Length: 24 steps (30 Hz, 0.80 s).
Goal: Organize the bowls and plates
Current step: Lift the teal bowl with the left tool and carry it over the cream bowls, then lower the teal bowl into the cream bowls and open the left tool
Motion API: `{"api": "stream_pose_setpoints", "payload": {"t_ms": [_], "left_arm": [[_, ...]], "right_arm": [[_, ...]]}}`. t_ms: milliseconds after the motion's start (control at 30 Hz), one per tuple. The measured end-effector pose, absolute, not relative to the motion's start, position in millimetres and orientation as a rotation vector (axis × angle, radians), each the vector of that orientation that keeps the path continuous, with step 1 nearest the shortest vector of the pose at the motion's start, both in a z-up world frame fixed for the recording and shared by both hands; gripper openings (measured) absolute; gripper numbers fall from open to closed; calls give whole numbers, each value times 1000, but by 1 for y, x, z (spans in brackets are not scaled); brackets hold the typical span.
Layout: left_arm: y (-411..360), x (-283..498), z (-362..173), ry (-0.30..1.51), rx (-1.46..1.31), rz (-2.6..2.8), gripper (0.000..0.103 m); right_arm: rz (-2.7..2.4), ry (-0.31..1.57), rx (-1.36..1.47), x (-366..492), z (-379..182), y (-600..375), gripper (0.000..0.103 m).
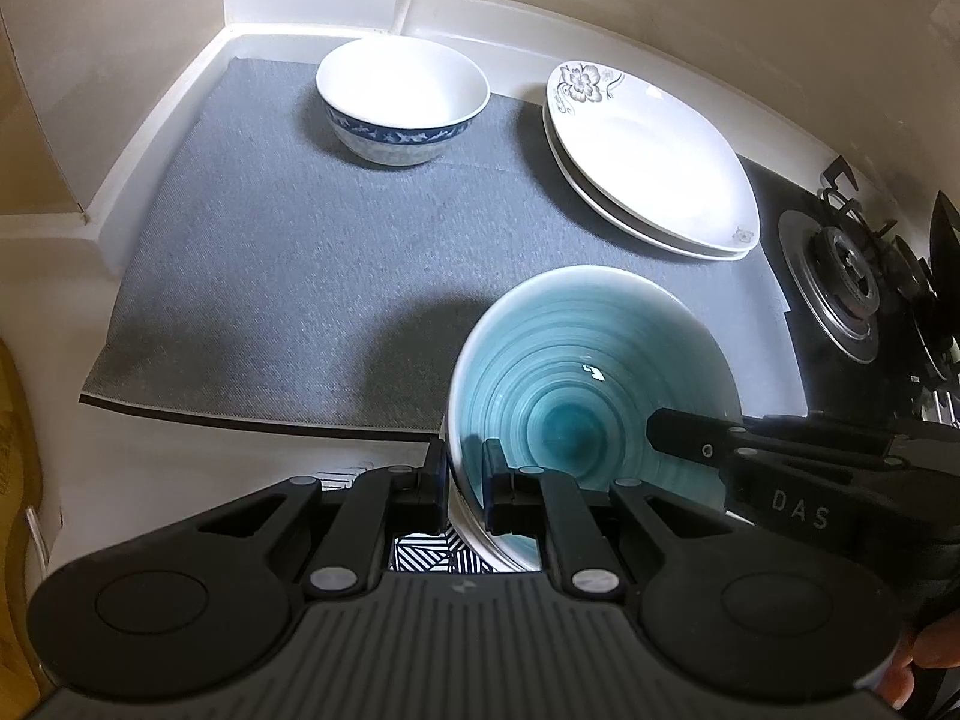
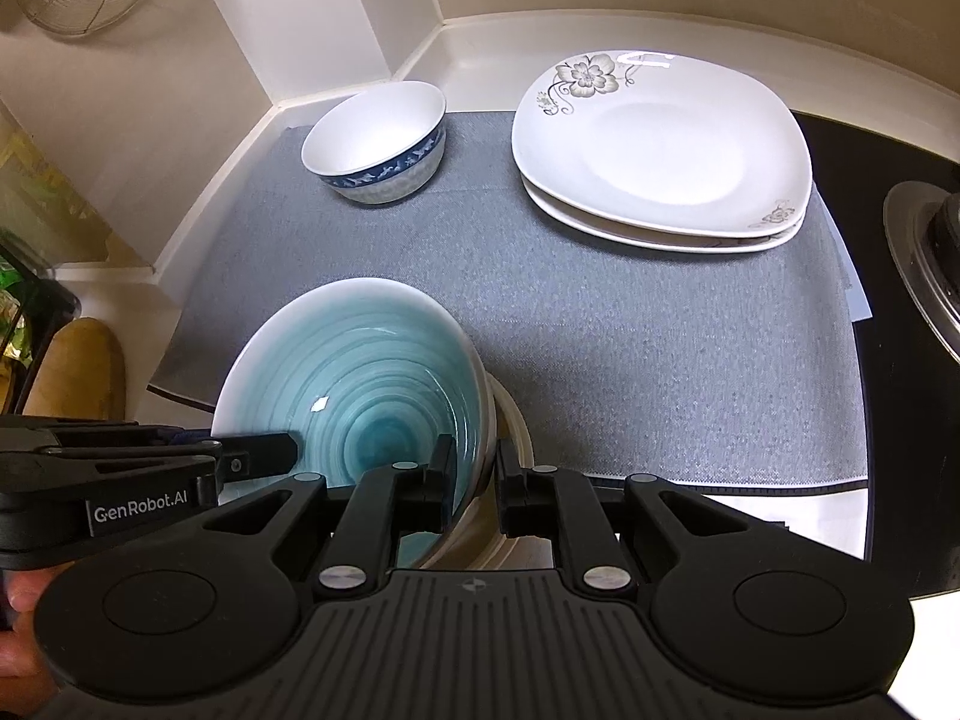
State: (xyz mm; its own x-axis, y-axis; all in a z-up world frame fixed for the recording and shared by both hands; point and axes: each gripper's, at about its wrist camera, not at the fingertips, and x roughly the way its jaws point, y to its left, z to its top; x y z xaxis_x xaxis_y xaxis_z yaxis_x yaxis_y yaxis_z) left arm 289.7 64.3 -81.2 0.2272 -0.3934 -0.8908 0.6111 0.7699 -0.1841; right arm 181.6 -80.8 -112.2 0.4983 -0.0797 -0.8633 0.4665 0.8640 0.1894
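With both grippers, left (image 1: 465, 480) and right (image 2: 474, 480), pinched onto opposite rims of the teal bowl (image 1: 576, 384), I hold it steady at the mat's (image 1: 288, 276) near edge.

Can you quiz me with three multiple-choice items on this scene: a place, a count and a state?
1. Where is the blue-banded bowl?
A. far left of the mat
B. on the stove
C. on the plates

2. How many flowered plates are stacked?
A. one
B. two
C. four

3. How is the teal bowl held?
A. untouched
B. by one hand-held gripper
C. by both, on opposite rim sides

Answers: 1 A, it stands near the wall corner on the mat. 2 B, two rims show. 3 C, the left hand-held gripper and the right hand-held gripper each clamp the rim.
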Motion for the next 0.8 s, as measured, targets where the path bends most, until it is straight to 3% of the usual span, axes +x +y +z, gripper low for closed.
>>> {"api": "stream_pose_setpoints", "payload": {"t_ms": [133, 200, 267, 333, 367, 400, 467, 500, 800], "left_arm": [[66, 292, -82, 1164, 208, -707, 11], [68, 293, -80, 1163, 191, -713, 12], [70, 292, -75, 1136, 182, -720, 16], [71, 292, -70, 1103, 182, -714, 17], [72, 293, -68, 1096, 177, -709, 25], [74, 295, -67, 1096, 167, -703, 43], [78, 300, -66, 1093, 143, -682, 64], [80, 301, -66, 1088, 136, -670, 70], [82, 319, -90, 1128, 147, -620, 83]], "right_arm": [[-340, 1007, 475, 180, -112, -84, 19], [-334, 996, 484, 178, -110, -85, 26], [-343, 960, 446, 175, -103, -83, 49], [-361, 925, 392, 174, -95, -81, 53], [-366, 913, 376, 173, -92, -82, 53], [-373, 908, 369, 173, -91, -83, 54], [-378, 908, 379, 173, -90, -87, 54], [-380, 911, 385, 173, -91, -88, 54], [-366, 956, 403, 177, -101, -84, 56]]}}
